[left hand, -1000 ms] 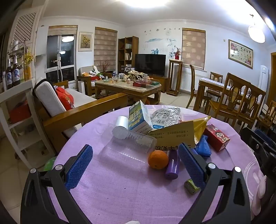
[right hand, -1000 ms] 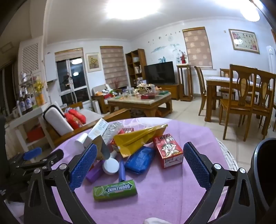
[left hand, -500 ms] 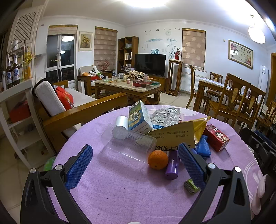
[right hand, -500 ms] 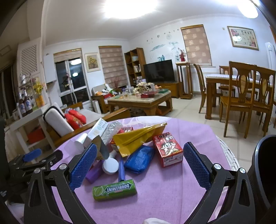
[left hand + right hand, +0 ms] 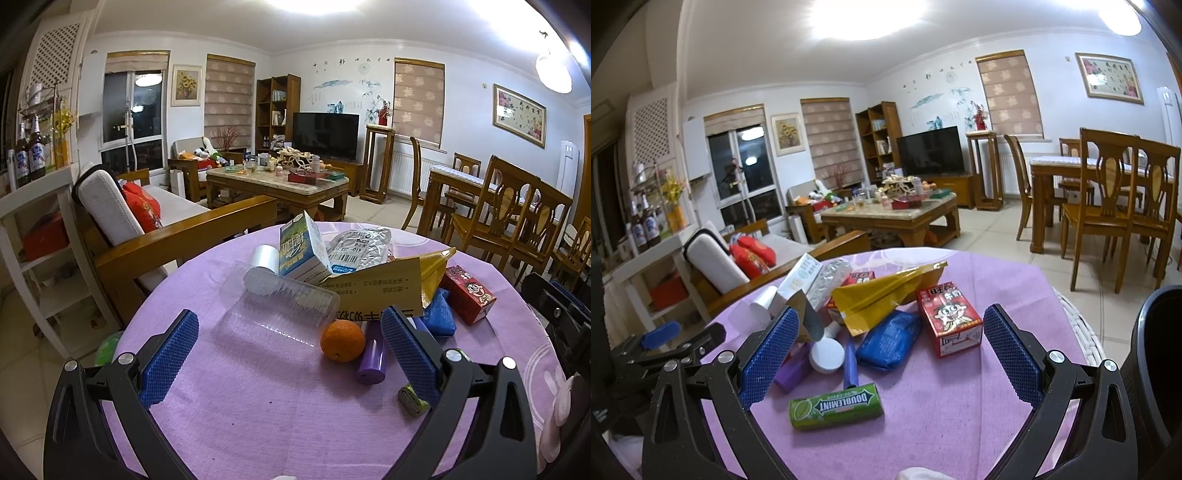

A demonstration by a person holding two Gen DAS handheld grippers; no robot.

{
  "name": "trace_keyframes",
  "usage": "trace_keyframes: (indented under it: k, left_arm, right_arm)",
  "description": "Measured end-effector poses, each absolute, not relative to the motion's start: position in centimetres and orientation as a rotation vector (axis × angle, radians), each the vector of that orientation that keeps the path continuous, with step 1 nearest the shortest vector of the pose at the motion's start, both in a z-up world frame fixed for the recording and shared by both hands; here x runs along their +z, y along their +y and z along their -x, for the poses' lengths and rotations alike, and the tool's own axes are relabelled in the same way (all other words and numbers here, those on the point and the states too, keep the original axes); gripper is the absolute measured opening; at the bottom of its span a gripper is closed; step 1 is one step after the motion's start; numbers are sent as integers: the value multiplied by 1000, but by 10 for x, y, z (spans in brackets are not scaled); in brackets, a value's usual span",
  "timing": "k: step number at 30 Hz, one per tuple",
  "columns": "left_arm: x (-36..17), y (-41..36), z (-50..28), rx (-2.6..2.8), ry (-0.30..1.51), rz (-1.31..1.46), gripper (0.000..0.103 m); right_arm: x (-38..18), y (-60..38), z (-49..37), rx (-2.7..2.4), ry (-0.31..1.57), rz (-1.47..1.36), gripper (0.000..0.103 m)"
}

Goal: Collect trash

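Observation:
A pile of trash lies on the round purple table (image 5: pixel 258 406). In the left wrist view I see a clear plastic box (image 5: pixel 280 299), a blue-white carton (image 5: pixel 301 247), a silver foil bag (image 5: pixel 360 247), a brown paper sheet (image 5: pixel 376 288), an orange (image 5: pixel 342 340) and a purple tube (image 5: pixel 373 354). My left gripper (image 5: pixel 290 350) is open and empty, just short of the clear box. The right wrist view shows a green Doublemint pack (image 5: pixel 836 406), a blue packet (image 5: pixel 890 339), a red milk box (image 5: pixel 949 317) and a yellow wrapper (image 5: pixel 882 295). My right gripper (image 5: pixel 890 352) is open and empty above them.
A black bin (image 5: pixel 1160 362) stands at the table's right edge. A wooden sofa (image 5: pixel 155 236) is behind the table on the left. A coffee table (image 5: pixel 277 184) and dining chairs (image 5: pixel 509 214) stand further back. The left gripper (image 5: pixel 665 343) shows at the left of the right wrist view.
The right gripper has crept slightly forward toward the pile. The left gripper has hardly moved. Both stay open.

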State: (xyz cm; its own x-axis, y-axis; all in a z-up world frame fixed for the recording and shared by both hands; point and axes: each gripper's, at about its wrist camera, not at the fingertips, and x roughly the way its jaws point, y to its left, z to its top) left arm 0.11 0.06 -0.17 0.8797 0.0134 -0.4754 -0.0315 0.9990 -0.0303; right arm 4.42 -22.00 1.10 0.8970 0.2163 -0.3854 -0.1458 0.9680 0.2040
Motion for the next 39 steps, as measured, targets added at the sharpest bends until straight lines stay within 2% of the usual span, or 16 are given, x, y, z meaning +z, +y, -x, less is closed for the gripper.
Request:
trace_keyframes:
  k: [39]
  left_arm:
    - [0,-4,3,33,466,7,98]
  right_arm:
    - [10,-228,-43,188,421,-195,99]
